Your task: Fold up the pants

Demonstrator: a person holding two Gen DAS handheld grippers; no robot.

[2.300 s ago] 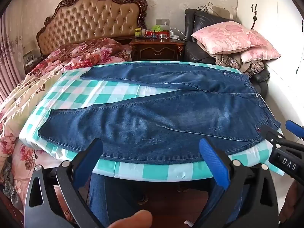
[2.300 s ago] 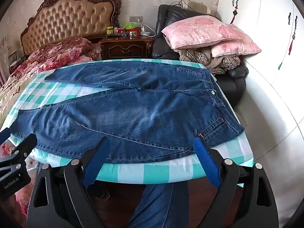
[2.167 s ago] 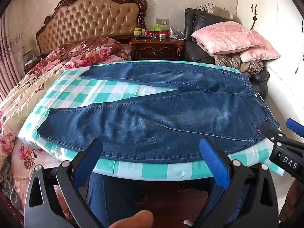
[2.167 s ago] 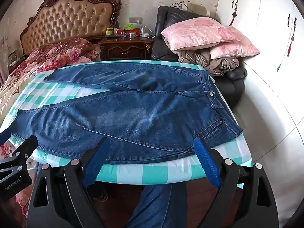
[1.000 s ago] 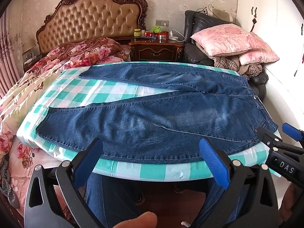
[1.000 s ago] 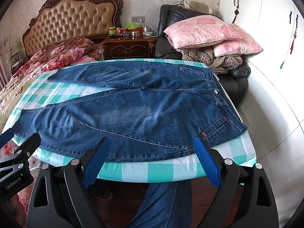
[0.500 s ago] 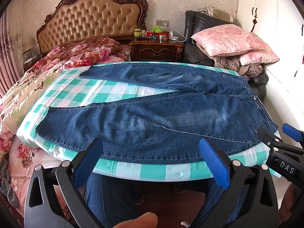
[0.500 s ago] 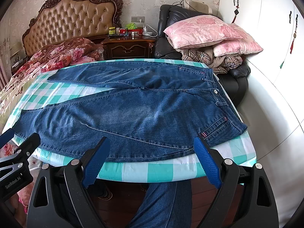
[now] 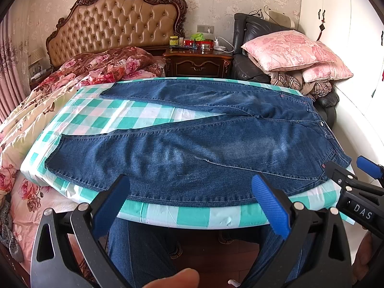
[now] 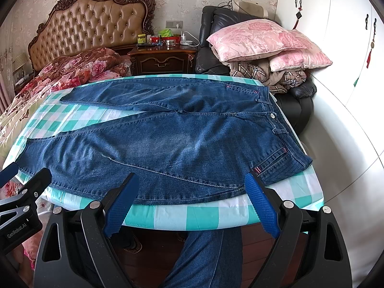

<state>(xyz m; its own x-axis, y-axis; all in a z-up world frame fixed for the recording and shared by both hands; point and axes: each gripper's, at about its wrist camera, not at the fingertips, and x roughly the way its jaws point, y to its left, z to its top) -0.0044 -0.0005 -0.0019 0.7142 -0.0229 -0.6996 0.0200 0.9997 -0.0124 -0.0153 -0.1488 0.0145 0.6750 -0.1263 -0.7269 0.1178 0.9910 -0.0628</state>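
On a table [image 9: 192,217] covered in a teal-and-white checked cloth, I see a pair of blue jeans [image 9: 204,148] spread flat, unfolded. The waistband lies at the right end and the two legs run leftward, splayed apart so a wedge of cloth shows between them. The near leg reaches almost to the table's front edge.

My left gripper [image 9: 192,204] hovers just short of that front edge with its blue-padded fingers spread wide, holding nothing. My right gripper [image 10: 192,204] does the same beside it — jaws wide, empty, close to the hip pocket at the waist end. Neither touches the denim.

Below the table edge I see the legs of the person [image 10: 206,259] holding the rig, also in jeans. Behind the table stand a bed [image 9: 96,72] with a tufted headboard, a dark nightstand [image 9: 199,63], and pink pillows [image 9: 292,50] stacked on a black armchair.
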